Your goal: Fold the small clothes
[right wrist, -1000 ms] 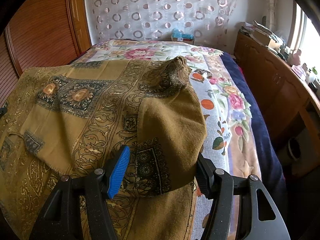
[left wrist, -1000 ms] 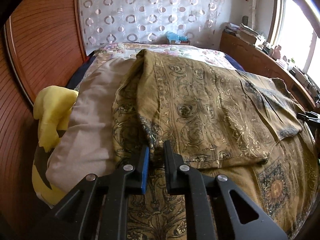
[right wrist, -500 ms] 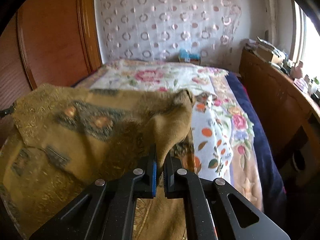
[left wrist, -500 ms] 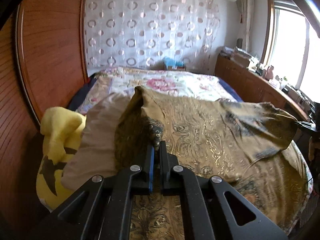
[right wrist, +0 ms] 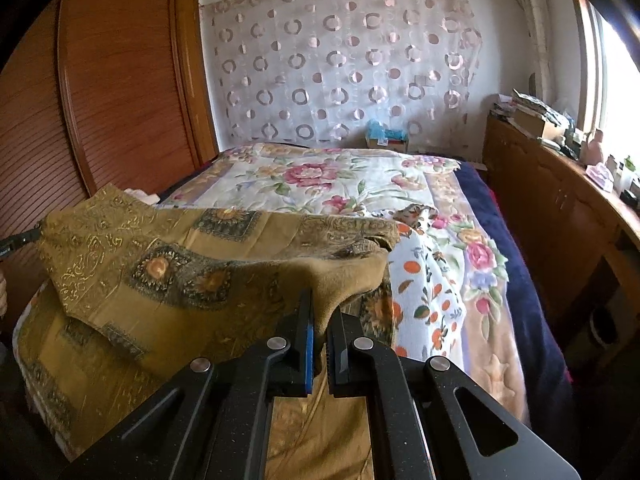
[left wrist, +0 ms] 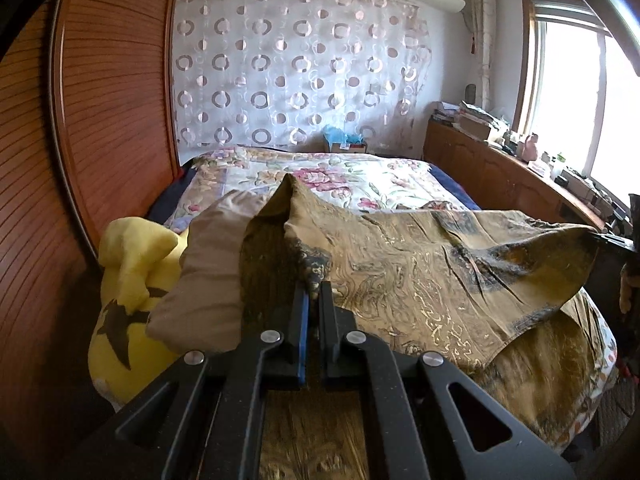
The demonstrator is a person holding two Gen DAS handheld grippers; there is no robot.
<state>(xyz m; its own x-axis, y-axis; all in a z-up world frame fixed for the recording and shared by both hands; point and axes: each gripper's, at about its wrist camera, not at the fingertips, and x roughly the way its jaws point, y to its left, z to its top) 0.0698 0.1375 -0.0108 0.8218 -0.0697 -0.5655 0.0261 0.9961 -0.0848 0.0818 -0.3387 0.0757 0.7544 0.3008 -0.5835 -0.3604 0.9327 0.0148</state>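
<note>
Mustard-brown patterned cloth with gold scrollwork and dark medallion borders (left wrist: 432, 276), lifted off the near part of the bed and stretched as a sagging sheet between the two grippers. Lower layer of the same cloth lying flat on the bed beneath and hanging over the near edge. Left corner pinched in the black two-finger left gripper (left wrist: 314, 294), jaws closed on a bunched fold, blue pad on the left finger pressed against the fabric. Right corner clamped in the black two-finger right gripper (right wrist: 320, 312), jaws likewise closed on a thick plain-backed fold that drapes over the fingertips. In the right wrist view, the tip of the left gripper just visible at the far left, at the cloth's other corner.

Under and beyond the cloth, a white bedspread printed with pink roses and orange fruit (right wrist: 344, 184), over a navy blanket (right wrist: 508, 248) showing along the right side. To the left of the cloth, a plain beige pillow (left wrist: 208, 264) and just beside it a yellow plush toy with brown markings (left wrist: 132, 280). Reddish slatted wooden wardrobe (left wrist: 104, 112) along the left. On the far wall, a sheer white curtain with ring pattern (left wrist: 296, 72). On the right, a cluttered wooden cabinet (right wrist: 560, 216) beneath a bright window (left wrist: 576, 96).
</note>
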